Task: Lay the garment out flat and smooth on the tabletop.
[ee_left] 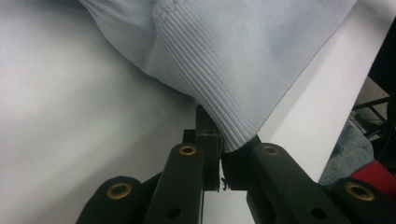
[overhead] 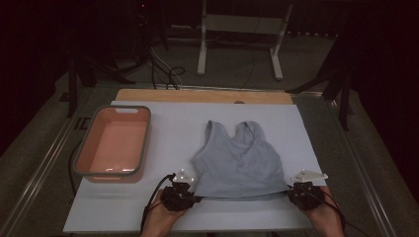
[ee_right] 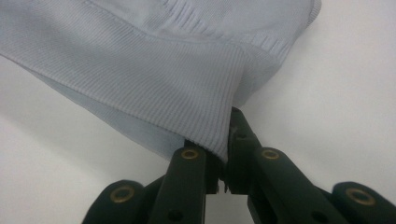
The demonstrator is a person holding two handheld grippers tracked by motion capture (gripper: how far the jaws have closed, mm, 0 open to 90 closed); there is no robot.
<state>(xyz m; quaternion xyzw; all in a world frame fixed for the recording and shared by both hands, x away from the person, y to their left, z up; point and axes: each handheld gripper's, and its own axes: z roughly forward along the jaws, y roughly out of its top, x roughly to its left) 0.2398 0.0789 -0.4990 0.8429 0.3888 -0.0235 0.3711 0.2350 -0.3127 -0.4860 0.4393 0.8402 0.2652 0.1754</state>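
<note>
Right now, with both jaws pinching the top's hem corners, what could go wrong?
1. The left gripper holds only the very tip of the ribbed tank top; that corner may slip out.
2. If the right gripper alone keeps its hold, the hem could sag and fold unevenly.

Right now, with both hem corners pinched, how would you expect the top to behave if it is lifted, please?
The top is probably floppy: its ribbed knit already drapes and folds where the left gripper and the right gripper pinch it. It looks thin, so likely light. The middle would likely sag between the corners.
</note>
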